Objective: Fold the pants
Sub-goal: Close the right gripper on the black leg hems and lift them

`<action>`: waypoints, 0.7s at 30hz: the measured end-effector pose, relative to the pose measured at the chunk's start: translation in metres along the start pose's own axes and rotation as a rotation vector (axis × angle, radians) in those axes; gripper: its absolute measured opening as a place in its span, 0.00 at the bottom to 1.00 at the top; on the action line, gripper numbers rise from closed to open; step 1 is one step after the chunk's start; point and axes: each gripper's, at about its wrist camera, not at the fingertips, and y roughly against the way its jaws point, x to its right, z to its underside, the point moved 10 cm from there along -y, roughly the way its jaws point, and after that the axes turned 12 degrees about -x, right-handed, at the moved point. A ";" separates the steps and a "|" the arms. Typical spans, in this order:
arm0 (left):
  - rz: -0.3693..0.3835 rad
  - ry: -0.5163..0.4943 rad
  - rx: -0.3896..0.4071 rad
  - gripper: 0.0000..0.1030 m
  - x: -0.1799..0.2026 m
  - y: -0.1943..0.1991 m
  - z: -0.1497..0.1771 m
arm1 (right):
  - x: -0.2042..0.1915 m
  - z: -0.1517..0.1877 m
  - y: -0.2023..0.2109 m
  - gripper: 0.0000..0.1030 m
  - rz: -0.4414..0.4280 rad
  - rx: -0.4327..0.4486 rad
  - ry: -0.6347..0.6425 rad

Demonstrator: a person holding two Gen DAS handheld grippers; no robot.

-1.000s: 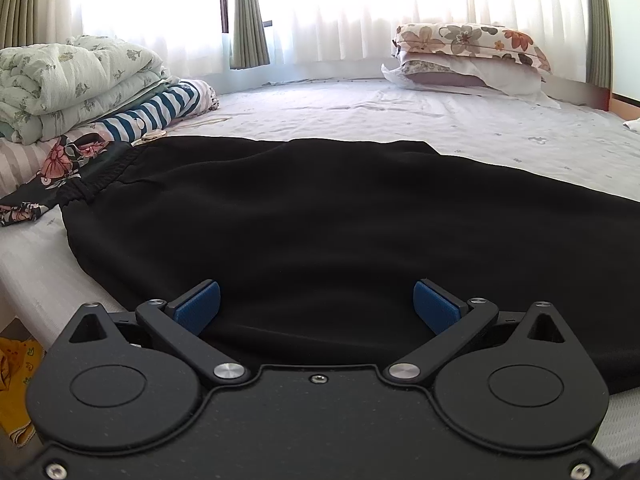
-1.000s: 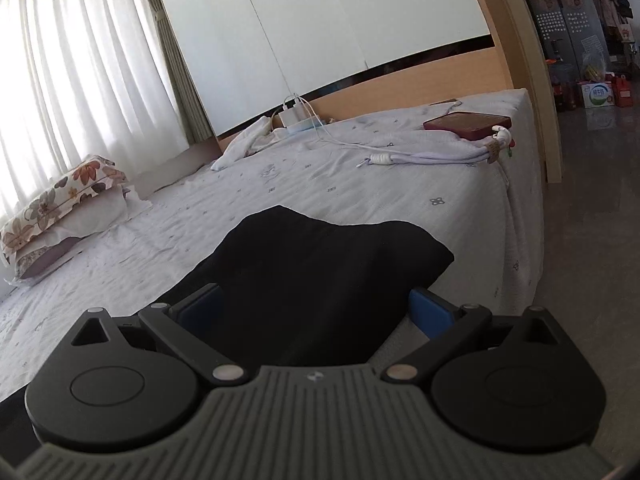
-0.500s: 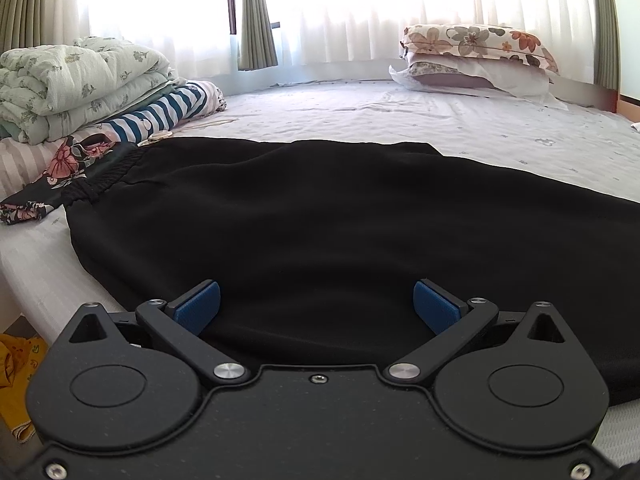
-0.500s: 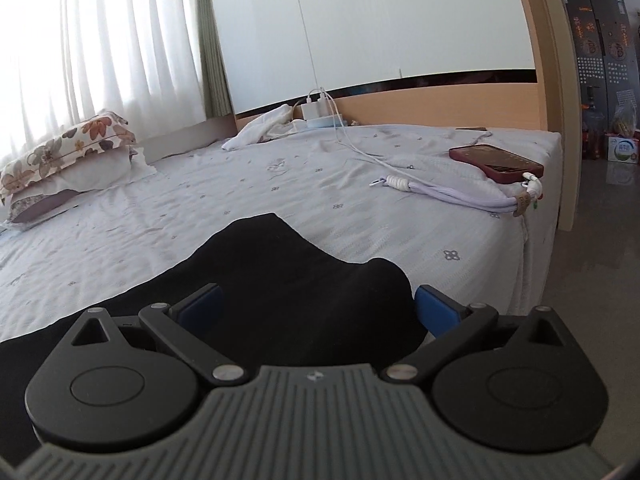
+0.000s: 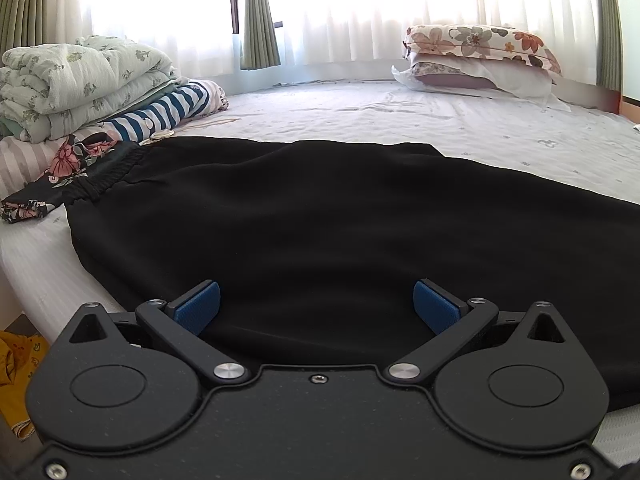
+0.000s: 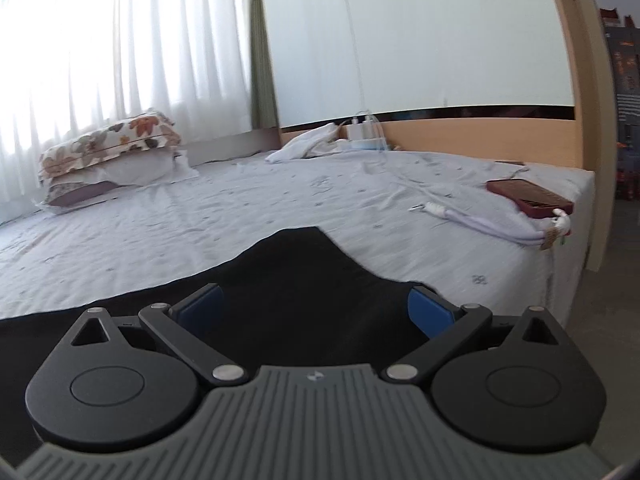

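So the black pants point(image 5: 320, 220) were lying flat across the bed point(image 5: 440, 120) (elastic waistband by the folded quilts point(image 5: 80, 84)), with the left gripper point(image 5: 317, 307) and right gripper point(image 6: 314, 310) both spread wide above the fabric, gripping nothing.

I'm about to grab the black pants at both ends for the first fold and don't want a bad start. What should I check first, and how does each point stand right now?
1. Left gripper open: ok, blue pads wide apart over the black pants.
2. Right gripper open: ok, jaws spread at the leg end.
3. Pants lie flat: ok, only soft ripples show.
4. Waistband clear: not ok, it touches the floral garment beside it.
5. Leg end clear of clutter: ok, the white cable bundle and red phone lie apart from it.
6. Fabric between the pads: cannot tell, the gripper bodies hide the near edge.
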 end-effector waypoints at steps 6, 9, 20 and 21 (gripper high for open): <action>-0.009 -0.001 0.004 1.00 0.001 0.000 0.000 | 0.034 -0.009 -0.037 1.00 0.106 -0.103 0.045; -0.016 0.005 0.005 1.00 0.001 0.000 0.001 | 0.025 0.001 -0.035 0.99 -0.056 -0.147 -0.014; -0.018 0.011 0.001 1.00 0.003 -0.001 0.000 | -0.034 0.016 -0.014 0.84 -0.043 -0.126 0.126; -0.017 0.011 0.001 1.00 0.002 -0.001 0.000 | -0.028 0.017 -0.018 0.83 0.037 -0.128 0.134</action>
